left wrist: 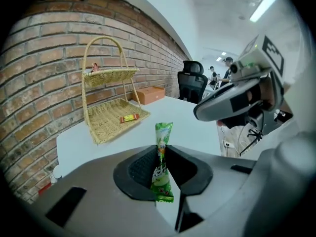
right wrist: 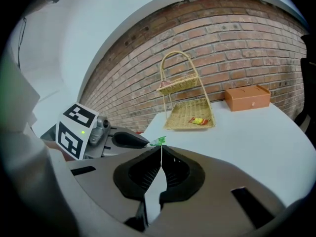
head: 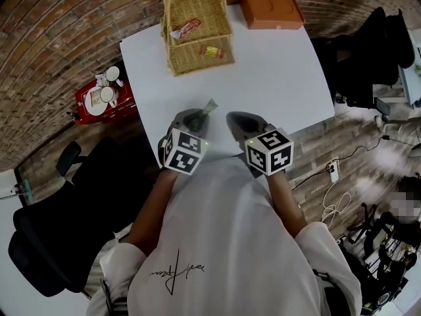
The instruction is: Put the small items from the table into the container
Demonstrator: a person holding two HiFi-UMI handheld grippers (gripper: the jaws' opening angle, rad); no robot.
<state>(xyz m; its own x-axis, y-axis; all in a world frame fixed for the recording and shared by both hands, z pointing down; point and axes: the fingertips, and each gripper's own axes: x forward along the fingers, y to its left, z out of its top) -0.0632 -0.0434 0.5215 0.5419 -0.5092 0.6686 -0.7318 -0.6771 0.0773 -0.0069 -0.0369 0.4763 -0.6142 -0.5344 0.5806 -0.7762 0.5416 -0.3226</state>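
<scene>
A white table [head: 276,78] is set by a brick wall [head: 52,45]. A wicker basket [head: 187,63] is placed at 12 o'clock, an orange box [head: 271,12] at 1 o'clock. At 6 o'clock, a green sachet [left wrist: 163,132] is clamped by the left gripper [left wrist: 162,154]; the right gripper [right wrist: 161,157] is closed, empty.

You have a flat orange rectangular box [head: 271,11] lying far ahead of you, just beside the curved red brick wall [head: 59,38]. At your left stands a black office chair [head: 46,242], and beyond it a red crate [head: 125,104] holding white round things. At your right, a white power strip [head: 333,172] lies on the wood-plank floor [head: 309,166]
</scene>
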